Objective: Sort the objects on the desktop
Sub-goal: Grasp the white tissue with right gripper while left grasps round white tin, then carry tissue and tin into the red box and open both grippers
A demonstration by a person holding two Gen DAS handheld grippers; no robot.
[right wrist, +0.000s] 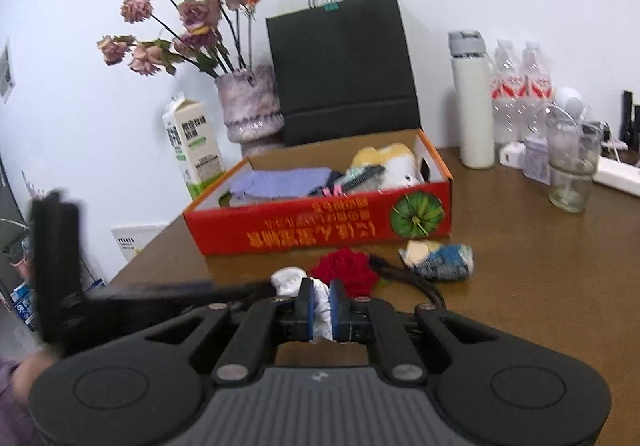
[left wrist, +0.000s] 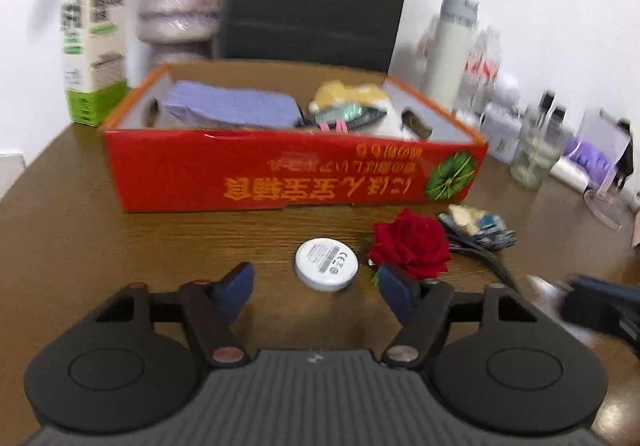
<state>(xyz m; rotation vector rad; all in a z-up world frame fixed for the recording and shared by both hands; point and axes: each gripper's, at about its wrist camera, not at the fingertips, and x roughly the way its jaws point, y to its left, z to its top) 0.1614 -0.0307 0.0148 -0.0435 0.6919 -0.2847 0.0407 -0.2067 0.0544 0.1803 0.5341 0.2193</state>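
My left gripper [left wrist: 317, 288] is open and low over the brown table, with nothing between its blue pads. A white round disc [left wrist: 326, 264] with a printed label lies flat just beyond the fingertips. To its right lie a red rose head [left wrist: 412, 246] and a blue-and-white packet [left wrist: 480, 226]. My right gripper [right wrist: 321, 306] is shut on a white crumpled tissue [right wrist: 322, 296], with the rose [right wrist: 346, 270] just past it and the packet [right wrist: 440, 256] further right. Behind them stands an open red box [left wrist: 292, 170] [right wrist: 320, 222] with a purple cloth and a plush toy inside.
A milk carton [right wrist: 196, 150], a vase of dried roses [right wrist: 250, 102] and a black paper bag [right wrist: 344, 66] stand behind the box. A white flask [right wrist: 474, 106], water bottles [right wrist: 520, 94] and a glass jar [right wrist: 570, 174] line the right side. The table's left edge [right wrist: 156, 242] is near.
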